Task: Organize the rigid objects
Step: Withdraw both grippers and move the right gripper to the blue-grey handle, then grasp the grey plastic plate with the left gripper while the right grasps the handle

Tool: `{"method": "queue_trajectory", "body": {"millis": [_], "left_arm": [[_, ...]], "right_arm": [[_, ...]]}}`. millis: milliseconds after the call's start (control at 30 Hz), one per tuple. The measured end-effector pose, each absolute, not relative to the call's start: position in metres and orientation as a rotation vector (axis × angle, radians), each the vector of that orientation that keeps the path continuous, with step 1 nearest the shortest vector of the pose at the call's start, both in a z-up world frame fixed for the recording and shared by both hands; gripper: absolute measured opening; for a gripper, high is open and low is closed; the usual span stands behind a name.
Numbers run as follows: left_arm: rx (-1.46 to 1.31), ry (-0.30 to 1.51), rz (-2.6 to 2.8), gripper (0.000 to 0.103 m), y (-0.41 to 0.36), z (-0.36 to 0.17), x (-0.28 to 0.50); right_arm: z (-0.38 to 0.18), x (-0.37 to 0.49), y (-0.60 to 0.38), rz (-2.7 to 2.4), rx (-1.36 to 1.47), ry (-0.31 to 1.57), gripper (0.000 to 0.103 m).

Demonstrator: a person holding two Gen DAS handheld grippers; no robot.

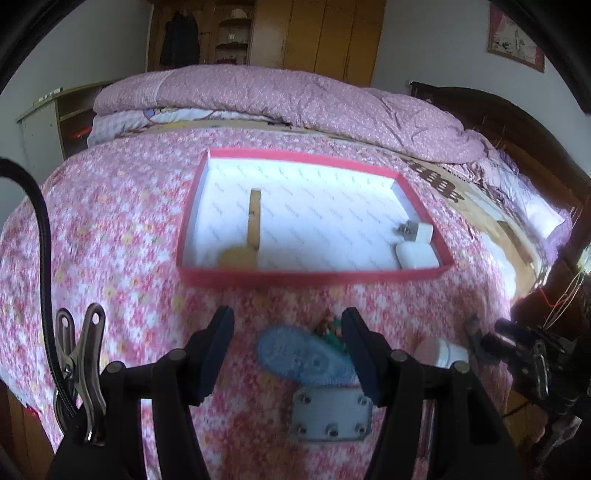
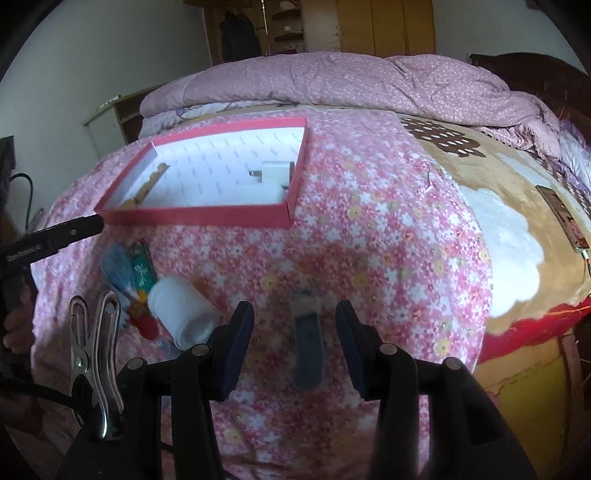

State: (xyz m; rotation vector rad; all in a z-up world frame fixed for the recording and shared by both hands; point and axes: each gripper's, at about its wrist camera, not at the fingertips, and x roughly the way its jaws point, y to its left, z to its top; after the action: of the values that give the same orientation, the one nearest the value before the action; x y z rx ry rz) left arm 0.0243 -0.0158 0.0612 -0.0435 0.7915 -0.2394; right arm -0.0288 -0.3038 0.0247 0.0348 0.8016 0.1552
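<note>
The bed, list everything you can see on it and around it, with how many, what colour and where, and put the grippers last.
Box: one, red rim, white inside, on the flowered bedspread.
Wooden spoon: one, tan, inside the box, left part.
Chargers: two, white, inside the box, right corner.
Blue oval item: one, light blue, on the bedspread before the box.
Green item: one, green, beside the blue oval item.
White roll: one, white, lying on the bedspread.
Dark blue tool: one, lying between the right fingers, untouched.
Quilt: one, pink, folded at the far side.
Wardrobe: one, wooden, behind.
Left gripper: black, blue fingers open.
Right gripper: same, open.
</note>
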Motion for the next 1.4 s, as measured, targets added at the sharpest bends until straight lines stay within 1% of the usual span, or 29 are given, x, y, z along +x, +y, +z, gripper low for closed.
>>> {"method": "queue_trajectory", "body": {"millis": [367, 633, 667, 700, 767, 1000, 1200, 1400], "left_arm": [[-0.078, 0.912, -0.253, 0.064, -0.007, 0.029, 0.003], [-0.016, 0.970, -0.332, 0.064, -0.032, 0.017, -0.007], [-0.015, 0.978, -0.339, 0.064, -0.034, 0.015, -0.007], [-0.004, 0.976, -0.340, 0.068, -0.038, 0.014, -0.009], [0.017, 0.968, -0.344, 0.071, -0.042, 0.014, -0.011], [0.103, 0.949, -0.328, 0.080, -0.058, 0.010, -0.016], [0.238, 0.893, -0.288, 0.081, -0.074, 0.001, -0.023], [0.209, 0.885, -0.286, 0.082, -0.069, 0.000, -0.021]], "right_arm": [[0.013, -0.029, -0.305, 0.126, 0.040, 0.811, 0.047], [0.007, -0.029, -0.303, 0.133, 0.049, 0.827, 0.047], [0.006, -0.029, -0.303, 0.135, 0.050, 0.828, 0.047], [0.005, -0.029, -0.303, 0.136, 0.051, 0.829, 0.047], [0.004, -0.029, -0.303, 0.139, 0.058, 0.831, 0.047], [-0.003, -0.030, -0.303, 0.148, 0.078, 0.833, 0.047], [-0.005, -0.033, -0.302, 0.154, 0.077, 0.819, 0.047], [-0.006, -0.034, -0.302, 0.159, 0.069, 0.807, 0.047]]}}
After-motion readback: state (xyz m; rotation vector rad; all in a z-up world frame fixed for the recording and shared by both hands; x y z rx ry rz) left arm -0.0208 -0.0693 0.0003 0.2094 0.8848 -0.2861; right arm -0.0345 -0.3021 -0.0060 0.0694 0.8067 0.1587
